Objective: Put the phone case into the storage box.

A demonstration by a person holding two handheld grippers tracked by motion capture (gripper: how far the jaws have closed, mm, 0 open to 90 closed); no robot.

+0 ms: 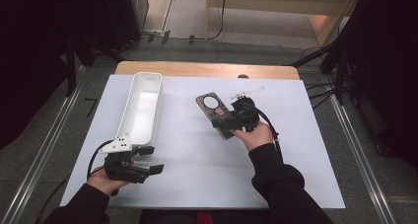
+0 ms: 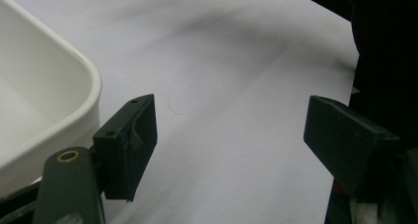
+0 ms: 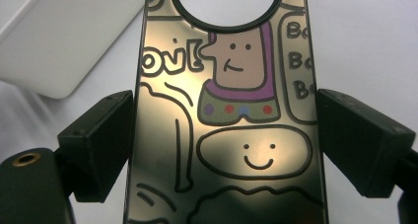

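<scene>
The right gripper [image 1: 231,119] has the phone case [image 3: 226,110] clamped by its edges, lifted off the table [image 1: 305,184]; it looks bound for the white tray [image 1: 143,105], not yet reached; the left gripper [image 1: 148,160] waits wide open, holding nothing

From my station I see a wooden tabletop [image 1: 207,68], its bare wood showing as a strip along the far edge. A large white sheet [image 1: 197,160] covers nearly all the rest, reaching to the near edge and both side edges. On the sheet, toward the far left corner, lies a long white tray [image 1: 129,128], its length running from far to near. Near the far edge, right of the middle, I can make out a thin white strip [image 1: 248,92] lying flat on the sheet.
</scene>
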